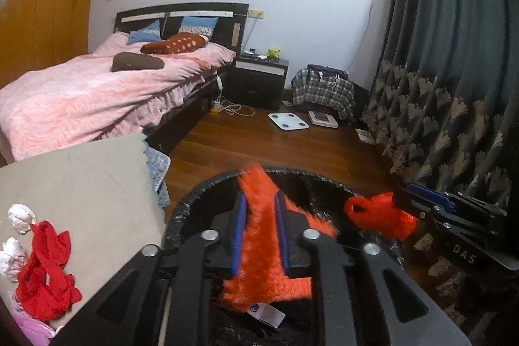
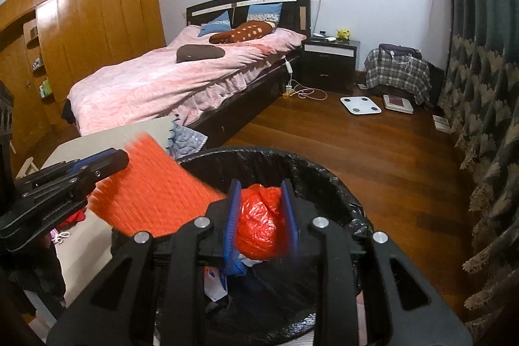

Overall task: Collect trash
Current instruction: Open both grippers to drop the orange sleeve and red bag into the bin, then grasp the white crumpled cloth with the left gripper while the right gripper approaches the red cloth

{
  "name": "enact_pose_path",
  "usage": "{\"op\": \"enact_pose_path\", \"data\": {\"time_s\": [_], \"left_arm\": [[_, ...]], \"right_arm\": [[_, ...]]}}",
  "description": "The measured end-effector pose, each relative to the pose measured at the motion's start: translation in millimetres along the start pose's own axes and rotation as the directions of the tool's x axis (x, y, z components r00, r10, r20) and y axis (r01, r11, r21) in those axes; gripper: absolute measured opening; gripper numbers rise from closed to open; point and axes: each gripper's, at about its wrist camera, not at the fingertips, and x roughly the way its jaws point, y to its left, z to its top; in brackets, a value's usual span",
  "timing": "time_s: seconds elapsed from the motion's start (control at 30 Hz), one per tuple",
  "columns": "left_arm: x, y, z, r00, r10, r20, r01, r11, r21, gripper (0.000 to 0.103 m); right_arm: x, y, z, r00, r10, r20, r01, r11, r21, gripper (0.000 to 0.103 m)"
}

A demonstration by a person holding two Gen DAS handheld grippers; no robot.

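A bin lined with a black bag (image 1: 191, 203) (image 2: 324, 164) stands below both grippers. My left gripper (image 1: 261, 200) is shut on a fuzzy orange cloth (image 1: 262, 248) and holds it over the bin; the cloth also shows at the left of the right wrist view (image 2: 152, 193). My right gripper (image 2: 262, 187) is shut on a crumpled red plastic bag (image 2: 259, 222) over the bin's mouth; the bag also shows at the right of the left wrist view (image 1: 379, 216). White and blue scraps (image 2: 215, 281) lie inside the bin.
A beige-covered table (image 1: 90, 180) stands left of the bin with a red cloth (image 1: 45, 274) and white crumpled tissues (image 1: 21, 216) on it. A pink bed (image 2: 168, 80), a nightstand (image 2: 331, 60), a white scale (image 2: 360, 105) and dark curtains (image 2: 480, 86) surround the wood floor.
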Motion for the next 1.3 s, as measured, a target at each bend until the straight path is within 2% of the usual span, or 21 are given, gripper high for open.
{"op": "enact_pose_path", "data": {"time_s": [0.07, 0.1, 0.17, 0.2, 0.27, 0.3, 0.4, 0.6, 0.93, 1.1, 1.3], "left_arm": [[0, 3, -2, 1.000, 0.000, -0.002, 0.000, 1.000, -0.009, 0.055], [-1, 3, -2, 1.000, -0.002, 0.001, 0.002, 1.000, -0.013, 0.055], [-4, 7, -3, 1.000, 0.009, 0.002, -0.009, 1.000, -0.018, 0.058], [-6, 8, -3, 1.000, 0.016, 0.006, -0.016, 1.000, -0.019, 0.063], [-13, 13, -3, 0.999, 0.043, 0.025, -0.042, 0.999, -0.020, 0.071], [-17, 15, -3, 0.998, 0.056, 0.036, -0.056, 0.998, -0.018, 0.077], [-32, 26, -3, 0.993, 0.101, 0.066, -0.100, 0.995, -0.022, 0.087], [-61, 57, -6, 0.978, 0.188, 0.094, -0.184, 0.982, -0.048, 0.097], [-103, 116, -19, 0.937, 0.330, 0.112, -0.316, 0.941, -0.124, 0.097], [-122, 146, -26, 0.911, 0.398, 0.112, -0.379, 0.912, -0.157, 0.097], [-139, 185, -39, 0.870, 0.485, 0.091, -0.464, 0.866, -0.184, 0.097]], "right_arm": [[0, -3, 0, 1.000, -0.009, 0.003, 0.009, 1.000, 0.008, 0.043], [-1, -5, 0, 1.000, -0.016, 0.010, 0.015, 1.000, 0.014, 0.047], [-4, -6, 0, 0.999, -0.029, 0.022, 0.029, 0.999, 0.020, 0.071], [-7, -6, 0, 0.998, -0.038, 0.040, 0.037, 0.999, 0.026, 0.076], [-11, -6, 1, 0.997, -0.049, 0.064, 0.047, 0.998, 0.033, 0.094], [-12, -7, 1, 0.996, -0.048, 0.070, 0.046, 0.998, 0.033, 0.094], [-14, -3, 4, 0.997, -0.031, 0.071, 0.029, 0.999, 0.031, 0.096], [-16, 23, 9, 0.997, 0.013, 0.080, -0.013, 1.000, 0.002, 0.096], [-1, 94, 18, 0.989, 0.128, 0.071, -0.124, 0.990, -0.066, 0.096], [9, 130, 21, 0.981, 0.182, 0.062, -0.175, 0.979, -0.101, 0.096], [26, 172, 20, 0.971, 0.234, 0.039, -0.227, 0.965, -0.134, 0.096]]}}
